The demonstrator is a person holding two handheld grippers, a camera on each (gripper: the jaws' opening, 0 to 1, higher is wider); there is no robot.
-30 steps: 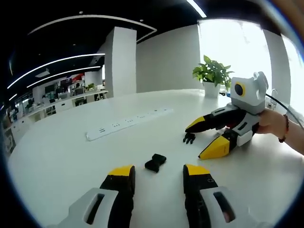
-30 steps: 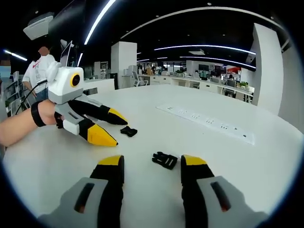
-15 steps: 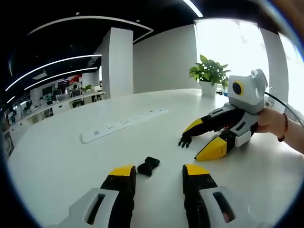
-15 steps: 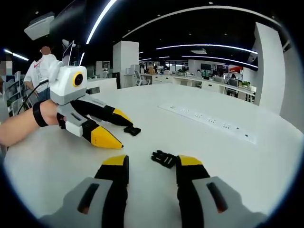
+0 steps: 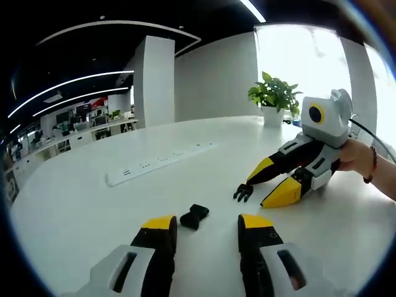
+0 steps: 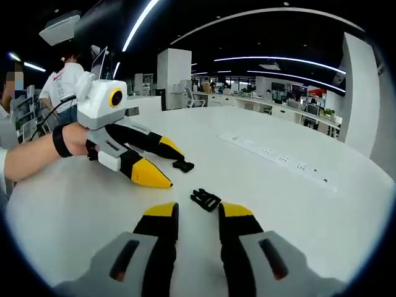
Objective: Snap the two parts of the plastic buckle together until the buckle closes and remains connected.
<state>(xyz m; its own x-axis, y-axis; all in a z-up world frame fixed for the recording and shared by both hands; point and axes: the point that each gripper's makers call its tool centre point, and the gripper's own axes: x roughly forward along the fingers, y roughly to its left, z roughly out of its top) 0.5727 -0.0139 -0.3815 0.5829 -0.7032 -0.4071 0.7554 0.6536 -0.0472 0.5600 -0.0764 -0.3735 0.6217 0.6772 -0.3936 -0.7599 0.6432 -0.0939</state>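
Note:
Two black buckle parts lie apart on the white table (image 5: 74,210). The socket part (image 5: 194,216) (image 6: 183,165) sits just ahead of my left gripper (image 5: 207,226), slightly left of its centre line; the left gripper (image 6: 168,167) is open and holds nothing. The pronged part (image 6: 205,199) (image 5: 243,193) rests just beyond the tips of my right gripper (image 6: 198,213). My right gripper (image 5: 265,187) is open with a narrow gap, its tips at the pronged part without holding it. A hand holds each gripper.
A long white power strip (image 5: 162,162) (image 6: 278,161) lies across the table beyond the parts. A potted plant (image 5: 275,99) stands at the far edge. A person in a white shirt (image 6: 65,80) stands behind the left hand; office desks fill the background.
My right gripper's jaws have narrowed and its tips have come closer to the pronged part. My left gripper stays open near the socket part. Both parts remain on the table.

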